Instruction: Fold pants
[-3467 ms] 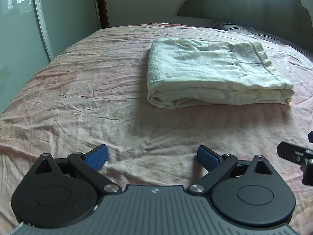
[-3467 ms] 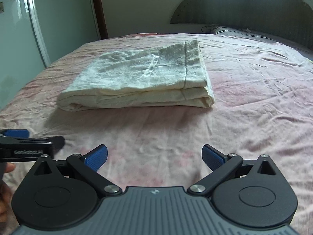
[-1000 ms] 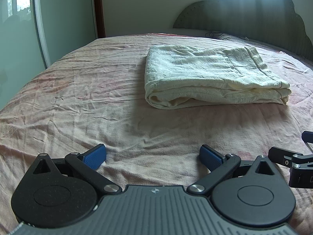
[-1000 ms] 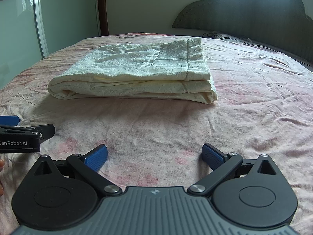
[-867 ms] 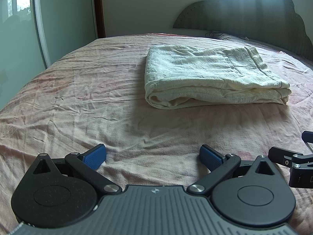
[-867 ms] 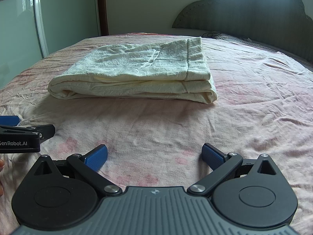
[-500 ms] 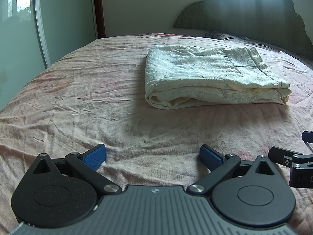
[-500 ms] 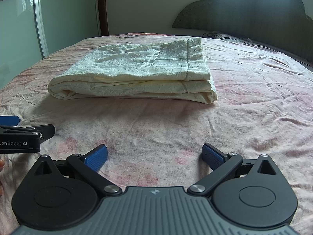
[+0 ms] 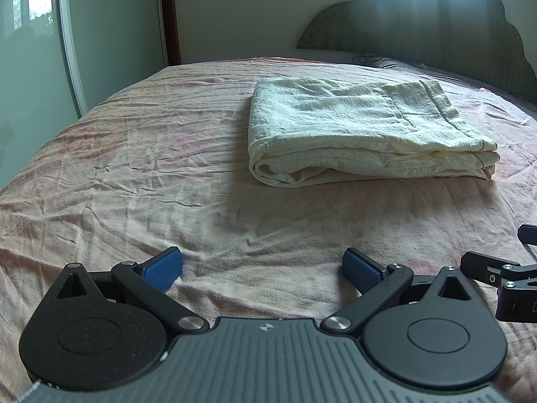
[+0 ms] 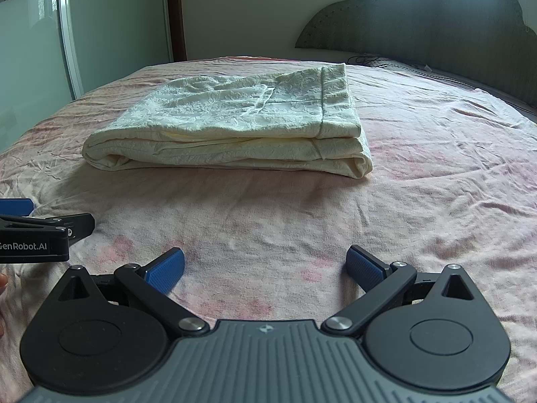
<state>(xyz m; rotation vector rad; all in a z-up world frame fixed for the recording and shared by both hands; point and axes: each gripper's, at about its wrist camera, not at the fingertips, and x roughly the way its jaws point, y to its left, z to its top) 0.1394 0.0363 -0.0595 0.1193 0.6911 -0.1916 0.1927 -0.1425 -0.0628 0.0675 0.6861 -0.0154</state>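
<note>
From my left wrist camera the right gripper [image 9: 523, 252] is mostly cut off at the frame's right edge, and from my right wrist camera only a black body and one blue tip of the left gripper [image 10: 20, 215] show at the left edge. I have the left gripper low over the pink bedsheet [image 9: 134, 154] with its blue pads spread wide and holding nothing; the right gripper sits beside it at the same height, equally spread and unloaded. The cream pants [image 9: 362, 131] lie folded into a layered rectangle mid-bed, well ahead of both grippers, before the dark headboard [image 10: 436, 23].
</note>
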